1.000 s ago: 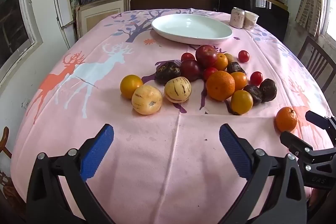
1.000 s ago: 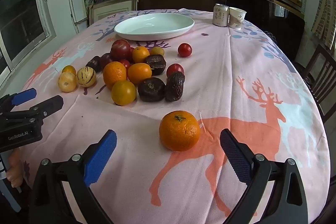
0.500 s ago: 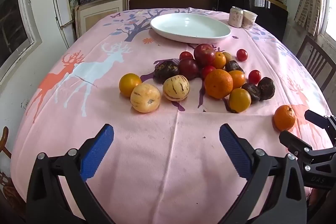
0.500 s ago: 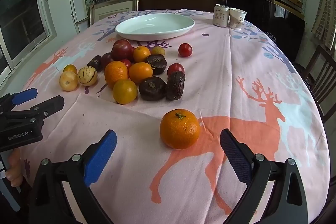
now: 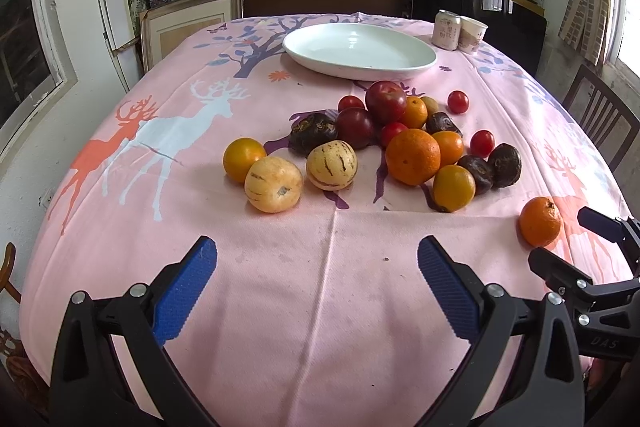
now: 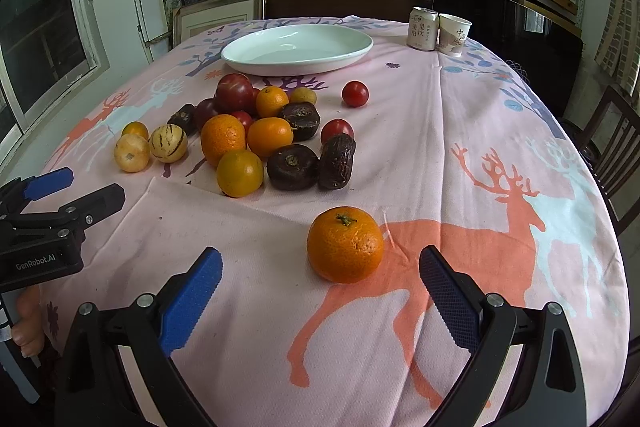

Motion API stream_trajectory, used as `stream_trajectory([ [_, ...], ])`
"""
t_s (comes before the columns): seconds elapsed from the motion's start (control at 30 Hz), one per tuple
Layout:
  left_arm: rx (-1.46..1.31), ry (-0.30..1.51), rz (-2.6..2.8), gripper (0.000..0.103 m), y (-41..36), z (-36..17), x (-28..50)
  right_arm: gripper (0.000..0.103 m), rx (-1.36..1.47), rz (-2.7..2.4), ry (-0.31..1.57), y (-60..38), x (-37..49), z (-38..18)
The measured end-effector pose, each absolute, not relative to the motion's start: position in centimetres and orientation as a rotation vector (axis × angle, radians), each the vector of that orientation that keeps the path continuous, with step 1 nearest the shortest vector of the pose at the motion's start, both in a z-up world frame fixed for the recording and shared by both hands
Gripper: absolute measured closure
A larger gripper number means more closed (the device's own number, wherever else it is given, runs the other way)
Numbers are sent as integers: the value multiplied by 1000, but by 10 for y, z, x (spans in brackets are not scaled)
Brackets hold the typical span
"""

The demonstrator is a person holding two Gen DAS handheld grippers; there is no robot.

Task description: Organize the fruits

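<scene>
Pink deer-print table [image 5: 328, 299] carries a white plate [image 5: 359, 51] far beyond both tongs. Left tongs [image 5: 318, 281] and right tongs [image 6: 320, 287] gape empty; the lone orange [image 6: 345, 245] now sits slightly nearer the right pair.

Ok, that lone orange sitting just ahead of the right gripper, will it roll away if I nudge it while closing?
Probably, yes. The lone orange is round and rests free on the cloth, touching nothing, so a one-sided nudge would likely roll it. The right gripper is open wider than the fruit, so centring it first looks feasible. Its dimpled peel should grip the ribbed blue pads fairly well.
</scene>
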State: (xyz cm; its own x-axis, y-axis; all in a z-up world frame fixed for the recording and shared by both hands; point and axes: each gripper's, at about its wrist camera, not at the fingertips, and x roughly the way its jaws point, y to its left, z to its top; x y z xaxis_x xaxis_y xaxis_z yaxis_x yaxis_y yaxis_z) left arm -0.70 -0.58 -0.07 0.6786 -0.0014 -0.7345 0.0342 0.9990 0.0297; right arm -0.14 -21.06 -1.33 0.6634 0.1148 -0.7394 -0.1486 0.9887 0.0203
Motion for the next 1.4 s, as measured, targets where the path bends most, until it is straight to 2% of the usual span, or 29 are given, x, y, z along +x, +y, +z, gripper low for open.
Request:
stream_trajectory([
  [1.4, 46, 834, -23, 5, -10, -1, -7, 4, -40, 149, 833, -211, -2, -13],
])
